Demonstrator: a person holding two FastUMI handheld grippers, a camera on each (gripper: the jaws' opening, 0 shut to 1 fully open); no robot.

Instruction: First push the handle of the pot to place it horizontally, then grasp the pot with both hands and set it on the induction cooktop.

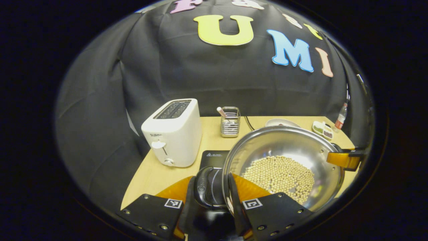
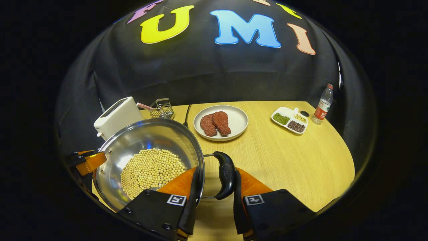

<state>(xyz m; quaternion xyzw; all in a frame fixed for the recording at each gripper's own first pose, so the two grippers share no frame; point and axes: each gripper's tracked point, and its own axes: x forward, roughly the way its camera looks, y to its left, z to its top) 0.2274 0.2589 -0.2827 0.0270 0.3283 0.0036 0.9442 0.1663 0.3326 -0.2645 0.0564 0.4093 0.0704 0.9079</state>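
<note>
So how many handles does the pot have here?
2. One handle sits between the left tongs; the opposite handle sits between the right tongs, across the pot of beans.

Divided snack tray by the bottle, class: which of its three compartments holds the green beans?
The compartment on the divided tray's left end, toward the steak plate, holds green beans; the others hold pale and dark ones.

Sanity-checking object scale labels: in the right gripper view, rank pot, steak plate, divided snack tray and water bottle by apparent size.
1. pot, though it is nearest the camera, which inflates it
2. steak plate
3. divided snack tray
4. water bottle, unsure against the tray: similar in extent and both far off
</note>
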